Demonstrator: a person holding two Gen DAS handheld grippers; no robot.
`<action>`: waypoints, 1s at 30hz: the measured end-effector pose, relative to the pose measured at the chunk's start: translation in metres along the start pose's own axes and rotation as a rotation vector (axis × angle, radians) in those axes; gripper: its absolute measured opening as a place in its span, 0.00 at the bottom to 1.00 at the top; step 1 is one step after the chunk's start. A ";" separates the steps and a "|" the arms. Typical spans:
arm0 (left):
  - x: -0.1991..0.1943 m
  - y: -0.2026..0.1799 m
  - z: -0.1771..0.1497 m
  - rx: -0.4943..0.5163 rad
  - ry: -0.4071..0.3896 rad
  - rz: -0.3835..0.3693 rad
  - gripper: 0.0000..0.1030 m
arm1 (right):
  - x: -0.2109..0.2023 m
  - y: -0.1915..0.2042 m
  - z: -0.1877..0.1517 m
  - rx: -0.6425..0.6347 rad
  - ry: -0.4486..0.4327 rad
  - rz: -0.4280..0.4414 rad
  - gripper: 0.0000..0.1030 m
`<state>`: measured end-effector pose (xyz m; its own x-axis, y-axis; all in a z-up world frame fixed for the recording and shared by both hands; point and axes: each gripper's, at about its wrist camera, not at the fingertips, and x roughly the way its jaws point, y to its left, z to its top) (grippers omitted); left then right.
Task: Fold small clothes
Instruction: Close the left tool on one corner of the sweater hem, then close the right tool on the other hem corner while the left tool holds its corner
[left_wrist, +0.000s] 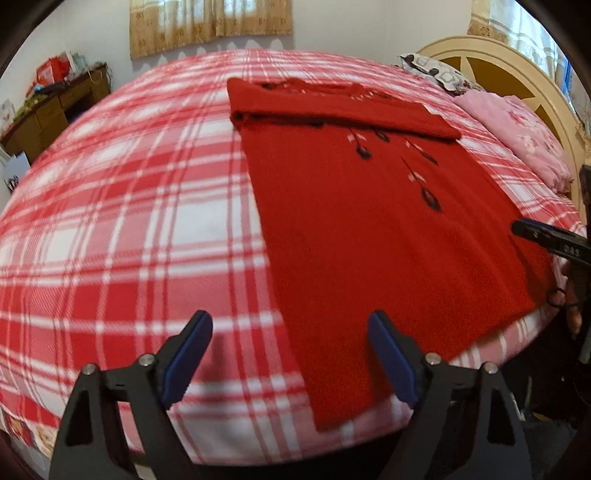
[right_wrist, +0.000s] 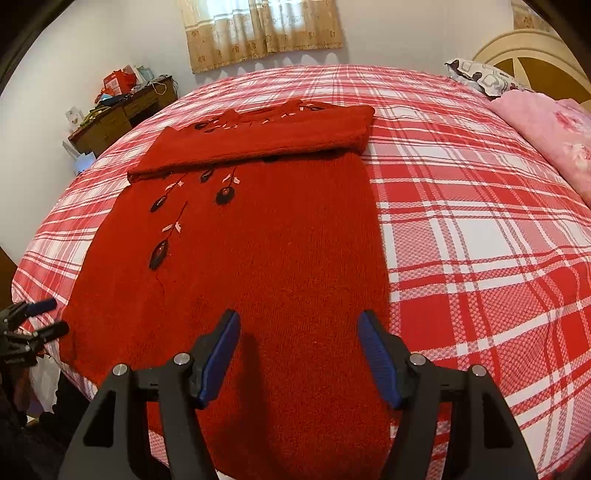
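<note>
The red sweater (right_wrist: 258, 258) is lying flat on the plaid-covered bed (right_wrist: 480, 240), its sleeves already folded across the chest in a band near the collar, and its hem is reaching the bed's near edge. The left gripper (left_wrist: 290, 354) is hovering with jaws spread wide over the hem's left corner, holding nothing; one finger is sitting above bare plaid, the other above knit. The right gripper (right_wrist: 299, 354) is hanging over the hem's right portion, jaws likewise wide apart and empty. The likely next move is a pinch at both hem corners and a lift toward the collar — and several faults are possible here. The left gripper is straddling the sweater's side edge, so a closing pinch may be catching bedsheet along with knit, or only one layer of the sweater. Uneven grips are likely to skew the fold line. The folded sleeve band (right_wrist: 258, 144) is lying loose, so a fast drag may be pulling it open. The hem appears to be overhanging the mattress edge slightly — a missed pinch could let it slide off.
</note>
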<state>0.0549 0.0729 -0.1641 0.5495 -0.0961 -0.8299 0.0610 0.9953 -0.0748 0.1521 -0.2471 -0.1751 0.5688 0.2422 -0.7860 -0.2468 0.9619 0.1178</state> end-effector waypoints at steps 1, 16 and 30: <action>0.001 -0.002 -0.003 0.003 0.008 -0.006 0.80 | 0.000 0.001 -0.001 -0.003 -0.002 -0.001 0.66; 0.008 -0.003 -0.020 -0.062 0.073 -0.123 0.58 | -0.001 0.012 -0.013 -0.074 -0.031 -0.043 0.70; -0.013 0.006 -0.022 -0.027 0.019 -0.137 0.08 | -0.055 -0.031 -0.033 0.063 -0.028 -0.020 0.70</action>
<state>0.0301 0.0808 -0.1663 0.5217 -0.2314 -0.8211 0.1122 0.9728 -0.2029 0.1027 -0.2939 -0.1556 0.5947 0.2254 -0.7717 -0.1858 0.9724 0.1409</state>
